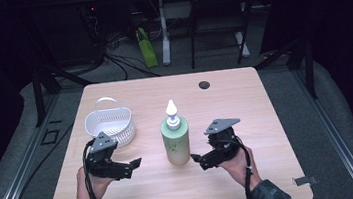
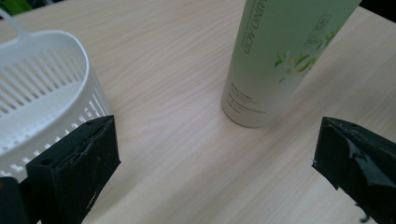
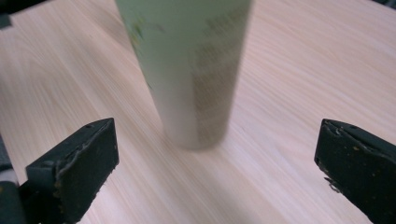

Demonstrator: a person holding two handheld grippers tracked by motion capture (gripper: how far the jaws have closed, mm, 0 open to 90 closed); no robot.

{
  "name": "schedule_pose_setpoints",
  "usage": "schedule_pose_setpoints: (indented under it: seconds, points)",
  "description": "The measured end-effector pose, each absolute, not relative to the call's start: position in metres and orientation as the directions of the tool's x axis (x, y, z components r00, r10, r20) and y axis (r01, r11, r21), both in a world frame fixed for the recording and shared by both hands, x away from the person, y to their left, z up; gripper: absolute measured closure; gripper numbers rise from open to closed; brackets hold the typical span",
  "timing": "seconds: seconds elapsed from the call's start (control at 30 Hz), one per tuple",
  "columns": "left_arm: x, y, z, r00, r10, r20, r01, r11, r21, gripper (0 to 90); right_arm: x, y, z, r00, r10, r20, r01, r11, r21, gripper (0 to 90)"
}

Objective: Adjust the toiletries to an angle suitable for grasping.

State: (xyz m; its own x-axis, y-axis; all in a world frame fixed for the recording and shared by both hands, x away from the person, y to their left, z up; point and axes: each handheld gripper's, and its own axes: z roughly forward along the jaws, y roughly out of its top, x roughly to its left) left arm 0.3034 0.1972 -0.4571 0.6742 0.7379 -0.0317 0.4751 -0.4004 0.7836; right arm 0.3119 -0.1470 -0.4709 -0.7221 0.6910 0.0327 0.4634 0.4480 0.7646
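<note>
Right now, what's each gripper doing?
Left gripper: open, empty, beside the bottle.
Right gripper: open, empty, facing the bottle.

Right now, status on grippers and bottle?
Left gripper and right gripper open, flanking. Green bottle upright, untouched. White basket sits apart, left.

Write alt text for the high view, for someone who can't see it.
A green bottle stands upright mid-table between two hand-held grippers, the left gripper and the right gripper, both open and apart from it. A white basket sits to the left.
</note>
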Motion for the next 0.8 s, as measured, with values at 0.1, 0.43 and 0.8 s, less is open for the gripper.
schedule_pose_setpoints:
  seconds: [0.1,0.43,0.8]
  points:
    - [0.308,0.192,-0.448,0.686,0.728,-0.015,0.454,-0.411,0.791,0.0,0.305,-0.176,-0.474,-0.681,0.731,0.045,0.516,0.434,0.739,0.0]
    - [0.320,0.173,-0.436,0.729,0.684,-0.031,0.430,-0.423,0.797,0.0,0.295,-0.225,-0.487,-0.608,0.789,0.084,0.620,0.407,0.671,0.0]
    - [0.326,0.156,-0.429,0.762,0.646,-0.046,0.412,-0.428,0.805,0.0,0.289,-0.264,-0.500,-0.519,0.848,0.106,0.706,0.355,0.613,0.0]
